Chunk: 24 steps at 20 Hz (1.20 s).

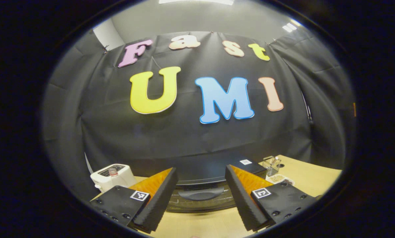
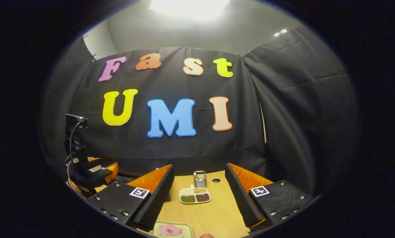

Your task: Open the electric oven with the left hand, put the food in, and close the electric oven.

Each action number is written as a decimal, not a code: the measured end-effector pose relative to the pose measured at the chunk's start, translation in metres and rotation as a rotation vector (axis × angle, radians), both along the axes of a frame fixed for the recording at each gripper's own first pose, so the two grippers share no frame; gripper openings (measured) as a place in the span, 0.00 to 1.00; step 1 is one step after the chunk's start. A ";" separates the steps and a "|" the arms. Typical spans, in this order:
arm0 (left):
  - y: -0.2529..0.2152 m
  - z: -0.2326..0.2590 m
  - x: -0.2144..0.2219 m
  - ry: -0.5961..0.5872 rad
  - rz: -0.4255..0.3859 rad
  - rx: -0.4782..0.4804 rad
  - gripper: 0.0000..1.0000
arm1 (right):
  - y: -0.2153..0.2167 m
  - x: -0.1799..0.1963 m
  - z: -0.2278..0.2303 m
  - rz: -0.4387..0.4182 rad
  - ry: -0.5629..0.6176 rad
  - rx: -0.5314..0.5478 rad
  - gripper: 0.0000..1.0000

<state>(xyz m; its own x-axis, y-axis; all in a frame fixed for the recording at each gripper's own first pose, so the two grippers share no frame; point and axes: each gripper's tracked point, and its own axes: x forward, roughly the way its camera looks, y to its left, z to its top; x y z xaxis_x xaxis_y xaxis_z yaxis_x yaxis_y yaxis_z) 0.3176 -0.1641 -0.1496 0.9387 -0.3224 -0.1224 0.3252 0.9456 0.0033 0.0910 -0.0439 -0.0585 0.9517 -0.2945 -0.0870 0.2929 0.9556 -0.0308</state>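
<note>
— Left gripper [image 1: 200, 195] first: our fingers are spread wide with nothing between them, lined up on the electric oven [image 1: 204, 185] straight ahead. We read that as squaring up to the handle [image 1: 200, 193], the dark curved bar across the top of the door, so the jaws can close around it.

— Agreed, and the door looks shut. Smooth dark casing, glossy glass front, boxy shape, standing on the pale wood-grain table [image 1: 316, 178].

— Where's our food?

— Low in the right gripper view, on a pale tray [image 2: 172, 230] just below the right gripper [image 2: 199, 198], whose ribbed fingers are also parted and empty. Something flat, round and pink; we can't quite tell what it is that close to the edge.

— So that hand waits near the food while the left opens up.

— Further out we see a divided dish [image 2: 195, 195] of green, brown and tan grains, a wire holder [image 2: 200, 179] behind it, and a white toaster-like appliance [image 1: 113, 177] left of the oven.
</note>
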 end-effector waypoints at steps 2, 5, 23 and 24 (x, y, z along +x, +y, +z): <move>-0.006 -0.016 0.015 0.023 -0.002 0.000 0.97 | -0.002 0.003 -0.003 -0.015 0.016 -0.017 0.95; -0.013 -0.037 0.035 0.050 -0.003 0.015 0.97 | -0.005 0.005 -0.004 -0.032 0.034 -0.033 0.95; -0.018 -0.091 0.048 0.137 0.047 -0.004 0.98 | -0.024 -0.009 -0.006 -0.052 0.100 -0.054 0.95; -0.017 -0.092 0.042 0.136 0.048 -0.003 1.00 | -0.024 -0.010 -0.007 -0.047 0.099 -0.053 0.95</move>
